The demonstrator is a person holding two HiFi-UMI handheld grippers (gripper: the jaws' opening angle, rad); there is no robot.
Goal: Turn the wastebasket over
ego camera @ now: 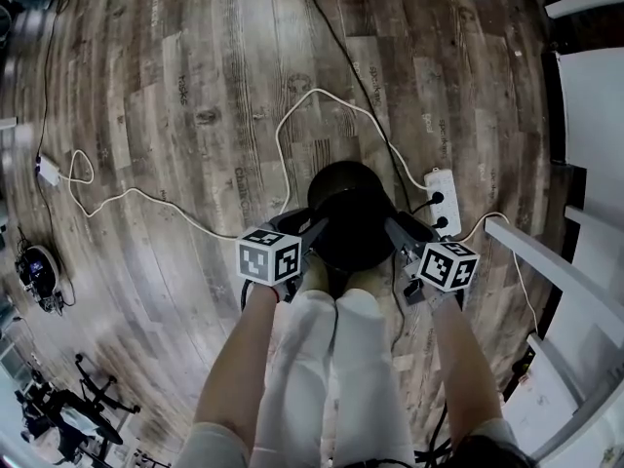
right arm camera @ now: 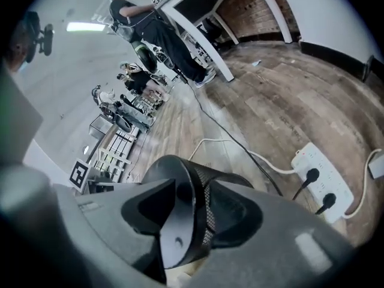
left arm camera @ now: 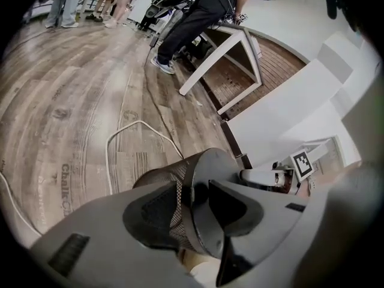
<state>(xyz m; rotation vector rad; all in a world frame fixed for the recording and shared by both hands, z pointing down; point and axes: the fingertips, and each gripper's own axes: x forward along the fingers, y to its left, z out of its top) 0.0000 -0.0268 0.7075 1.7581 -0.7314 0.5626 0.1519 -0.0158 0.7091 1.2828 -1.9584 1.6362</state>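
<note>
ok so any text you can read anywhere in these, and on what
"Chalk": stamped on a floor plank, left gripper view; the rest is cut off.
Other plank stamps, head view: too blurred to read.
Marker cubes: square patterns only, no words.

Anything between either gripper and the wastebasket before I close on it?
Nothing visible. The open jaws of the left gripper and the right gripper straddle the wastebasket's edge; the power strip and cables lie beside and beyond it.
</note>
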